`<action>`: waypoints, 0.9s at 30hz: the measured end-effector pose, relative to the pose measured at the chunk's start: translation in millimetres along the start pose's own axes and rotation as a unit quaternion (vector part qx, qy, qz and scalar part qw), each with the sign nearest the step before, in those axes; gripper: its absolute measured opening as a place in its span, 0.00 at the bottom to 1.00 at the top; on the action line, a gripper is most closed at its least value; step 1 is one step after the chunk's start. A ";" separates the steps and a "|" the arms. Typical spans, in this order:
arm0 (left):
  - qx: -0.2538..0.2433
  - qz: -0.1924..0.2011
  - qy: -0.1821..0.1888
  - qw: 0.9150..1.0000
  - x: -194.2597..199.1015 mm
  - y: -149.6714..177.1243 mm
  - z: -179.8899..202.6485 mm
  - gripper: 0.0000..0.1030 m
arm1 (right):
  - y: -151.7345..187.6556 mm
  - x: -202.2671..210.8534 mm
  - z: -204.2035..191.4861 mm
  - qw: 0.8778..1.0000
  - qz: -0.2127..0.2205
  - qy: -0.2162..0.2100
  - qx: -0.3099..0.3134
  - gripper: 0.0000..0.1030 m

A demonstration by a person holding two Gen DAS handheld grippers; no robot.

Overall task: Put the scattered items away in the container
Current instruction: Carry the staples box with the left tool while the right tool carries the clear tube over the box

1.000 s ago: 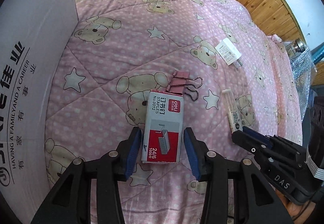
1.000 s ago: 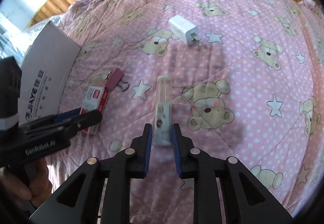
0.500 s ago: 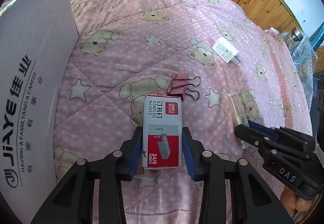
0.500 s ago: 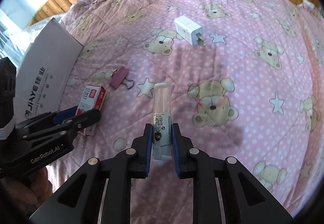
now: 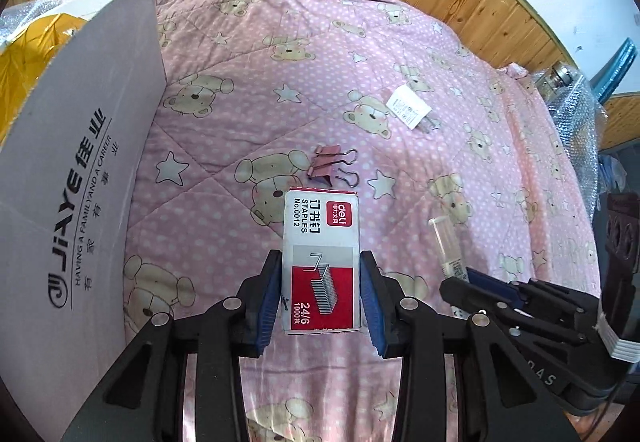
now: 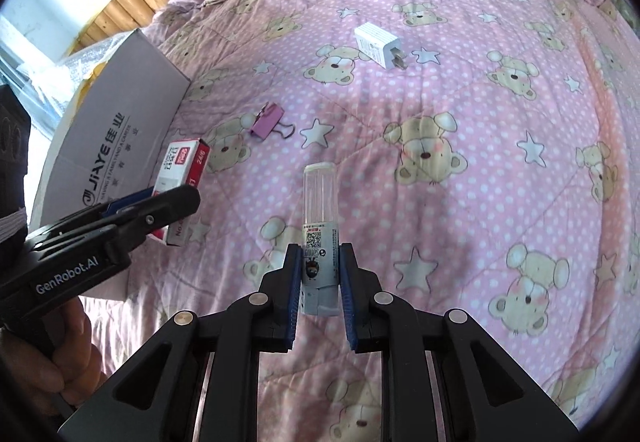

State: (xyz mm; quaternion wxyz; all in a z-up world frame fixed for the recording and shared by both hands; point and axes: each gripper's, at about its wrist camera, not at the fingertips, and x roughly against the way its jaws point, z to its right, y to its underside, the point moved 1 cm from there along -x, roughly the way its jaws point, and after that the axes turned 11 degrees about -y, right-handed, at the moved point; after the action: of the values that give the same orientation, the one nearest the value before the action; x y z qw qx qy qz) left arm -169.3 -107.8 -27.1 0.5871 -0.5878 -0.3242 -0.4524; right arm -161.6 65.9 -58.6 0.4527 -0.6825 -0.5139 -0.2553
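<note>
Left gripper (image 5: 320,292) pinches the small red-and-grey cardboard staple box (image 5: 320,262) low centre by its stiff sides, probably dense but crushable; right gripper (image 6: 319,286) clamps the slim clear plastic tube (image 6: 319,230) centre frame at its labelled base, likely light and slippery; grey cardboard container (image 5: 72,178) sits left.

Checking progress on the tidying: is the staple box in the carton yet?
Not yet. The staple box sits clamped between the left gripper's pads over the quilt, beside the carton.
</note>
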 end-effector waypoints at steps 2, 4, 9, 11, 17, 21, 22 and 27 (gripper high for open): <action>-0.001 0.004 0.004 1.000 7.3 2.7 -0.2 0.38 | 5.7 4.4 -3.6 1.000 0.002 -0.001 0.000 0.19; -0.003 0.009 0.007 1.000 13.2 5.1 1.5 0.38 | 10.6 8.1 -7.0 1.000 0.004 0.000 0.000 0.19; -0.003 0.022 0.018 1.000 29.9 12.1 2.7 0.38 | 22.0 16.0 -18.5 1.000 0.006 0.004 0.006 0.19; -0.004 0.028 0.022 0.999 36.9 14.8 2.0 0.38 | 26.2 18.2 -23.1 1.000 0.007 0.003 0.009 0.19; -0.004 0.046 0.032 0.998 59.1 24.1 -0.9 0.38 | 36.9 26.3 -40.2 1.000 0.011 0.005 0.021 0.19; -0.003 0.056 0.040 0.998 73.5 32.0 -4.4 0.38 | 46.1 31.7 -51.9 0.999 0.014 0.007 0.028 0.19; -0.004 0.058 0.041 0.997 76.9 34.3 -4.6 0.38 | 48.2 32.9 -53.9 0.999 0.015 0.007 0.030 0.19; -0.001 0.068 0.048 0.996 90.8 45.1 -9.3 0.38 | 60.0 39.3 -67.5 0.999 0.017 0.009 0.036 0.19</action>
State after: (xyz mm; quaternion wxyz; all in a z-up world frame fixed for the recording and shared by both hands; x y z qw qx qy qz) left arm -95.0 -135.1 37.0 0.6307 -0.5871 -0.2539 -0.4393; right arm -84.3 21.2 -17.0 0.4857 -0.6723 -0.5070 -0.2348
